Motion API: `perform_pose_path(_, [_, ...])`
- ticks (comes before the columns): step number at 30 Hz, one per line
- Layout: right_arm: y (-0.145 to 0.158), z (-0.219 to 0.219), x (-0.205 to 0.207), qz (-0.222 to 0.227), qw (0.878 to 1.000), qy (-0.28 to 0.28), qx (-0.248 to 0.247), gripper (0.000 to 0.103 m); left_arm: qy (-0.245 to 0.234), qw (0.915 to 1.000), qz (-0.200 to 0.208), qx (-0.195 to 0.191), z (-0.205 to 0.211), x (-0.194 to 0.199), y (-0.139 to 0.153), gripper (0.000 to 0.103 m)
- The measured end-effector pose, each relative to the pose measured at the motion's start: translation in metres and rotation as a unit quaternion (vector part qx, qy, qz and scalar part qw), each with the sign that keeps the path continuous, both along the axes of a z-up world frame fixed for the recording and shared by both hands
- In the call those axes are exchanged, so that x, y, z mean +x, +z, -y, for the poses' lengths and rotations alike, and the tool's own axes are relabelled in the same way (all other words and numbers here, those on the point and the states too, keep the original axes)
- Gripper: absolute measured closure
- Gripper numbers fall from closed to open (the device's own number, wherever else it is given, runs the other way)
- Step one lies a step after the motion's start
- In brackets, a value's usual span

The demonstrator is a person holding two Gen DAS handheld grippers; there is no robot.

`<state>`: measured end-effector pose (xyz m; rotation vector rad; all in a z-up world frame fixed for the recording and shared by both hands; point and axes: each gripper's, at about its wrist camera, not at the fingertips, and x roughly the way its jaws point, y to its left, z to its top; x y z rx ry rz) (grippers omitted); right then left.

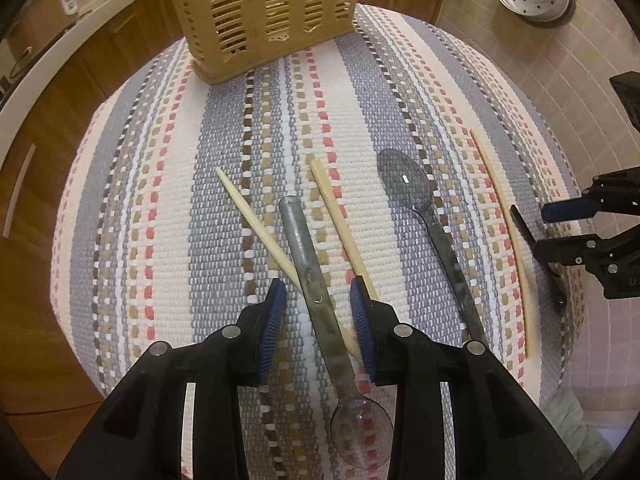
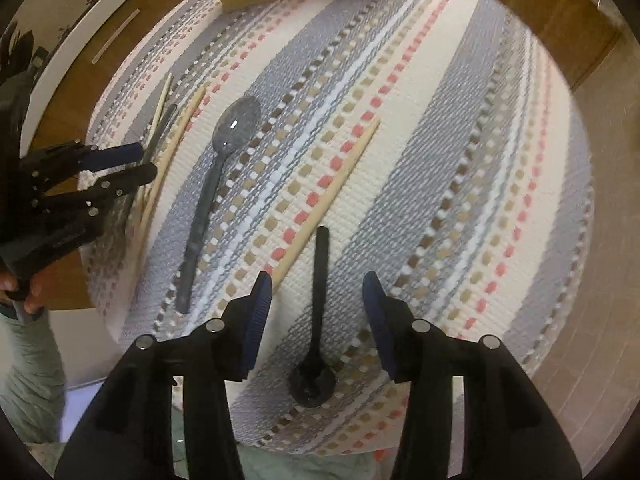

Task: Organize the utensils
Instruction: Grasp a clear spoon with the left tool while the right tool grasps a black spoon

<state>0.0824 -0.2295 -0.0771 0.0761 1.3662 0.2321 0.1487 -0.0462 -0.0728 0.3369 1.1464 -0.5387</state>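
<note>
Left wrist view: left tongs [image 1: 318, 308] apart, straddling the handle of a clear grey spoon [image 1: 316, 280]; pads not pressing on it. Two chopsticks [image 1: 256, 220] cross under that handle. Beyond the tongs stands the slotted yellow basket [image 1: 264, 12] on the striped cloth [image 1: 168, 208]. Right wrist view: right tongs [image 2: 316, 312] apart, black spoon [image 2: 318, 304] lying between the pads, untouched. Another chopstick [image 2: 332, 196] lies just ahead-left.

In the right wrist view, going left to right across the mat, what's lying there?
Left hand-held gripper → grey spoon → lone chopstick → black spoon. The utensils under the left hand-held gripper overlap, so I leave them out.
</note>
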Motion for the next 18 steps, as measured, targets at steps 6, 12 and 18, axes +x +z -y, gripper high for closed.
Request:
perform_pose_path(6, [-0.012, -0.016, -0.01, 0.001, 0.999, 0.018, -0.044, 0.089, 0.001, 0.9999, 0.004, 0.014, 0.0, 0.0, 0.001, 0.077])
perform_pose_path(12, [-0.01, -0.036, -0.016, 0.028, 0.996, 0.042, -0.073, 0.097, 0.012, 0.9993, 0.021, 0.028, 0.004, -0.003, 0.002, 0.093])
perform_pose_path(18, [0.011, -0.025, -0.01, 0.069, 0.997, 0.019, -0.017, 0.097, 0.079, 0.9911, 0.036, -0.102, -0.043, 0.007, 0.031, 0.093])
